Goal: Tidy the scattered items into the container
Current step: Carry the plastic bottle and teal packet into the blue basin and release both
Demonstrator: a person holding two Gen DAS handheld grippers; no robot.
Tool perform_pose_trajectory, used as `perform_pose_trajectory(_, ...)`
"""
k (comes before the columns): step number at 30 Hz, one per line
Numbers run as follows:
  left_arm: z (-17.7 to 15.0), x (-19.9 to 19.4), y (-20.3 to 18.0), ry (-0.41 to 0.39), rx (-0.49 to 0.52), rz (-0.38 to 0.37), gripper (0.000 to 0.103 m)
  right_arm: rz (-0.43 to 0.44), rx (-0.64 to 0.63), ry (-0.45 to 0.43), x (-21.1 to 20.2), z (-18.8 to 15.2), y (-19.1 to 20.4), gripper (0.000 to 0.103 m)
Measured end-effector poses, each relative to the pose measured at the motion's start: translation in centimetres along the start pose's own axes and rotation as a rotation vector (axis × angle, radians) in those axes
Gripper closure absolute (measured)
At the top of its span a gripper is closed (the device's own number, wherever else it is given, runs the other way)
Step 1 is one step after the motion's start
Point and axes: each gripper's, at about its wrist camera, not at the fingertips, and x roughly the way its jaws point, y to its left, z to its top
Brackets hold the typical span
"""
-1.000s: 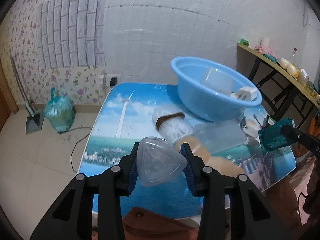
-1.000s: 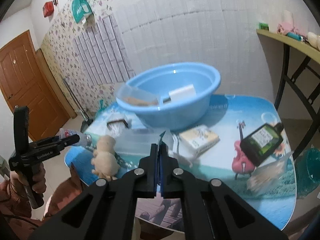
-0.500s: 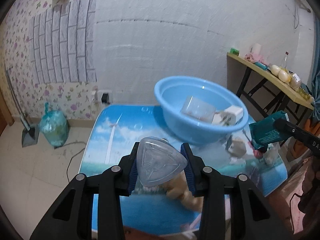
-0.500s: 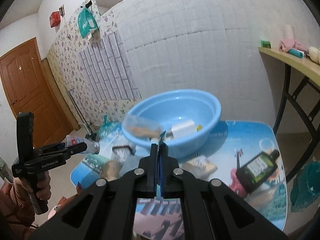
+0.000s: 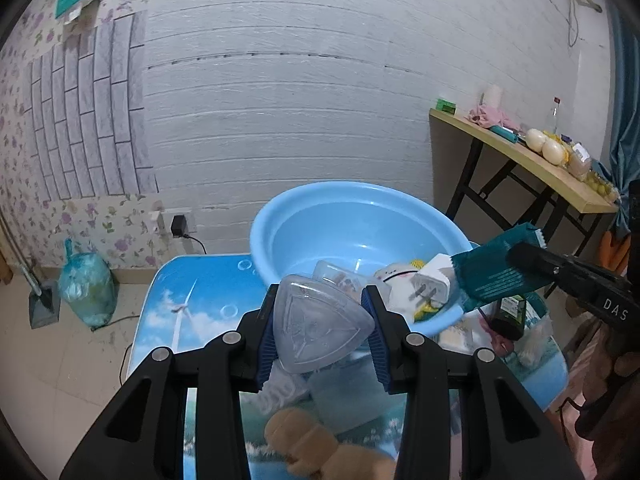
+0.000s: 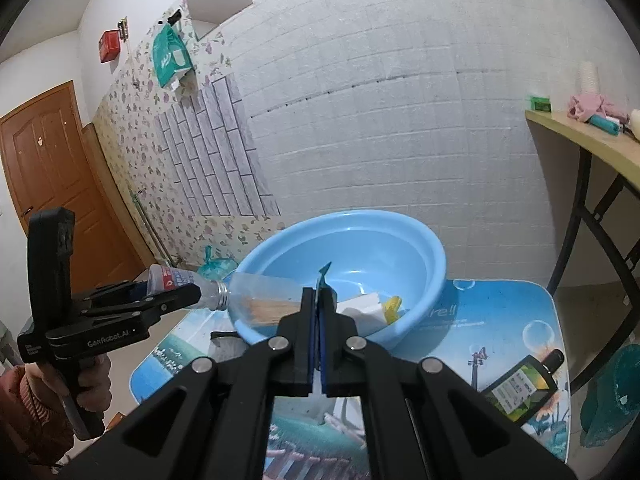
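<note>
One blue basin, far on one table. Two grippers, each holding one item: one clear bottle, one teal packet. One plush toy near.

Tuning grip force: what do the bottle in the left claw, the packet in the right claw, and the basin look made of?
Bottle: clear, thin plastic; you see through it.
Packet: teal film or foil, probably; flat, serrated end, printed.
Basin: light blue moulded plastic, glossy; smooth rolled rim with highlights.

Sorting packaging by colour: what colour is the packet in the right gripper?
Dark teal packet, clearest in the left wrist view.
</note>
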Motion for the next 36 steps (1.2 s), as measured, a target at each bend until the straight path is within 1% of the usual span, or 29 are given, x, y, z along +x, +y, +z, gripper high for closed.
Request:
perform_pose_trajectory(9, 1.1, 4.0, -1.3, 0.058, 0.029, -0.021, 0.064, 0.004, 0.034, 0.034, 2.8, 0.3, -2.3, 0.101)
perform_pose_trajectory(16, 1.6, 6.9, -2.2, 0.097, 0.058, -0.033, 0.064, 0.006, 0.041, 0.056, 5.3, 0.4, -3.3, 0.101)
perform_pose_trajectory(18, 1.8, 7.3, -2.5, 0.099, 0.071, -0.028, 0.062, 0.003, 0.041, 0.058, 5.9, 0.6, -3.5, 0.101)
perform_pose_trajectory(20, 1.9, 7.8, -2.6, 0.103, 0.083, -0.024, 0.052, -0.004, 0.036, 0.070, 6.9, 0.7, -3.7, 0.101)
perform_pose_trajectory(22, 1.9, 7.9, -2.4, 0.098, 0.078, -0.013, 0.047, -0.011, 0.038, 0.085, 7.7, 0.8, -4.0, 0.101)
perform_pose_trajectory(24, 1.8, 7.9, -2.1, 0.100, 0.066, -0.013, 0.043, -0.021, 0.043, 0.094, 8.2, 0.8, -4.2, 0.097)
perform_pose_trajectory(26, 1.8, 7.9, -1.9, 0.104, 0.058, -0.015, 0.038, -0.042, 0.062, 0.098, 8.4, 0.7, -4.6, 0.095)
perform_pose_trajectory(27, 1.8, 7.7, -1.9, 0.103, 0.056, -0.015, 0.038, -0.047, 0.070, 0.100, 8.4, 0.7, -4.8, 0.091)
perform_pose_trajectory(28, 1.7, 7.5, -1.8, 0.100, 0.054, -0.012, 0.036, -0.056, 0.077, 0.097, 8.2, 0.6, -5.0, 0.084)
perform_pose_trajectory(30, 1.7, 7.1, -1.7, 0.091, 0.052, -0.009, 0.033, -0.078, 0.084, 0.087, 7.8, 0.6, -5.3, 0.076)
perform_pose_trajectory(36, 1.5, 5.2, -1.1, 0.068, 0.036, 0.008, 0.031, -0.117, 0.102, 0.063, 5.9, 0.6, -5.9, 0.075)
